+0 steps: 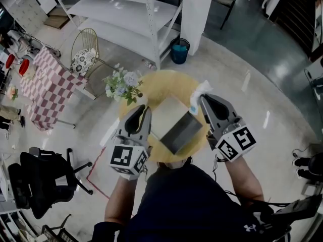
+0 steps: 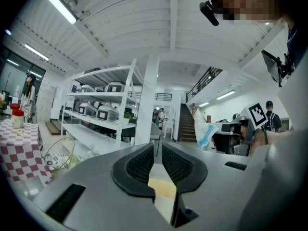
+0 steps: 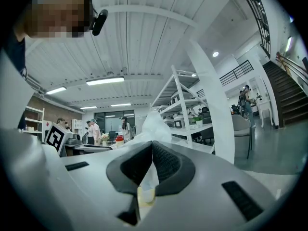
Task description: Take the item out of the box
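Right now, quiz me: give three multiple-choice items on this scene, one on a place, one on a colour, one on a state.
1. The flowers stand:
A. left of the box
B. inside it
C. right of it

2. The table is:
A. red
B. yellow
C. black

3. The packet is:
A. lying in the box
B. on the floor
C. held in the right tool

Answers:
1 A, they show at the table's left edge.
2 B, its round top is yellow.
3 C, that tool's jaws are clamped on it.
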{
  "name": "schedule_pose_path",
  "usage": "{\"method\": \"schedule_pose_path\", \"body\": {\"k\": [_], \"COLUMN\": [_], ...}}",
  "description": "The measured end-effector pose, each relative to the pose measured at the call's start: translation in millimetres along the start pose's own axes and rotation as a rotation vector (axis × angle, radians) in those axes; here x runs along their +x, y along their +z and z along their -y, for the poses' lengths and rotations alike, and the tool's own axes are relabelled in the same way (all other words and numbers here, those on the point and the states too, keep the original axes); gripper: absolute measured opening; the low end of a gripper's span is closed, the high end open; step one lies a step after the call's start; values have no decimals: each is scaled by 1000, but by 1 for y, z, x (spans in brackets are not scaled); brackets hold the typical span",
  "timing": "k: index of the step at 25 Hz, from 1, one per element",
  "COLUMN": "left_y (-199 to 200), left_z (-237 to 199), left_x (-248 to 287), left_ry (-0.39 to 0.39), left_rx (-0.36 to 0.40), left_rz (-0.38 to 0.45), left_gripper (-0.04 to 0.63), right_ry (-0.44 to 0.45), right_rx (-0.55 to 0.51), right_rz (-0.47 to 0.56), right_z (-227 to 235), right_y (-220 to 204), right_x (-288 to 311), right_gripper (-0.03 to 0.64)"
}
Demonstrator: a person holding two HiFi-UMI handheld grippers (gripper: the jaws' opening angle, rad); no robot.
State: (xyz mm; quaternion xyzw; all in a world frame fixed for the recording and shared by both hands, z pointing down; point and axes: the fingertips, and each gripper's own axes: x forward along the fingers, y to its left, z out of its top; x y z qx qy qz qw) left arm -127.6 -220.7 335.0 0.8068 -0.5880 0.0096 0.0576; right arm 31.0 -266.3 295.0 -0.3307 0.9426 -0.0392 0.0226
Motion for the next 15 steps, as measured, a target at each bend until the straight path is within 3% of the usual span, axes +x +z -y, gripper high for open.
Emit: {"method": "schedule_pose_path", "body": {"k": [15], "left_y": [-8], "left_z": [-6], "left_x": [-2], "left_ry": [4], "left_rx": [-10], "left_rz": [-13], "left_gripper": [64], "right_ry": [1], "right_rx": [14], "right_rz": [-4], "right_z": [-2], "right_y": [-5], "right_x": [3], "right_gripper": [14]}}
